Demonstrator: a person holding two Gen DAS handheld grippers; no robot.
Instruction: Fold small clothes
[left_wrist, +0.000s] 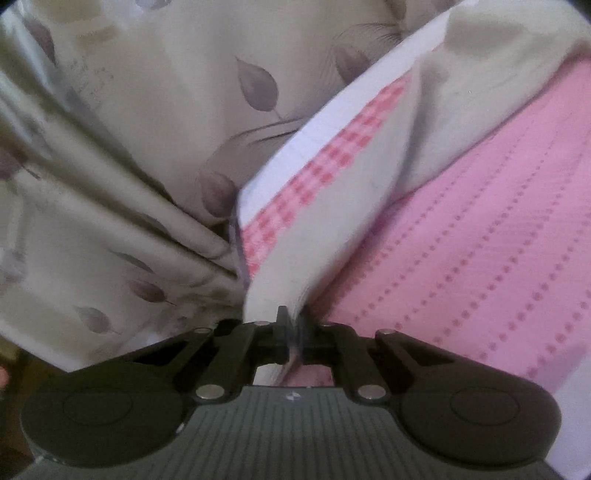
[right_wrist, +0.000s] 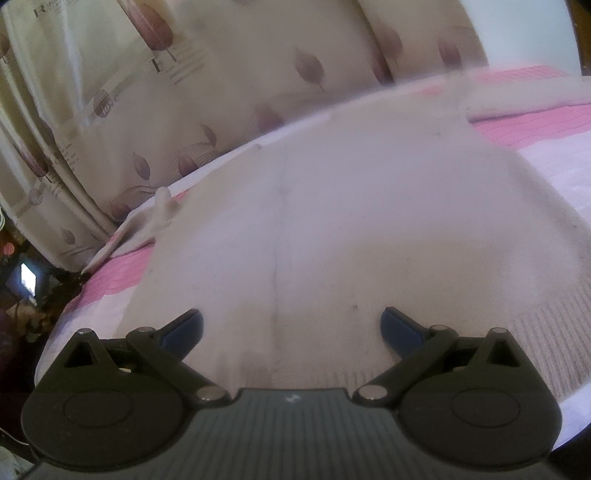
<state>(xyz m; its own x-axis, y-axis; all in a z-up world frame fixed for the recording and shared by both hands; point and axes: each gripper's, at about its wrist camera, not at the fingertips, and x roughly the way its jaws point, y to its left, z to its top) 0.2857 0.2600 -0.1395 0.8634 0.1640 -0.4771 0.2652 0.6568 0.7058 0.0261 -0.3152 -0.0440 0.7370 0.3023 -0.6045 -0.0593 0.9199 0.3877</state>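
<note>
Left gripper (left_wrist: 291, 332): jaws closed on the near edge of the garment (left_wrist: 332, 206); a thin fold of cloth is pinched between the pads. From that pinch the garment runs up and away to the right in the left wrist view, a raised, slightly taut strip standing clear of the pink bedcover (left_wrist: 480, 240).

Right gripper (right_wrist: 291, 328): jaws spread wide, nothing between them. It hovers just above the ribbed hem of the garment (right_wrist: 332, 221), which lies directly ahead on the bed and fills most of that view. Contact cannot be confirmed.

Judgement: the left hand alone has hold. The next move turns on the right gripper taking the hem just ahead of it.

Garment condition: off-white knit, soft and limp, a faint centre seam running away from the right gripper, ribbing at the near hem, a few small dark specks. A leaf-print curtain (left_wrist: 147, 147) hangs behind the bed.
</note>
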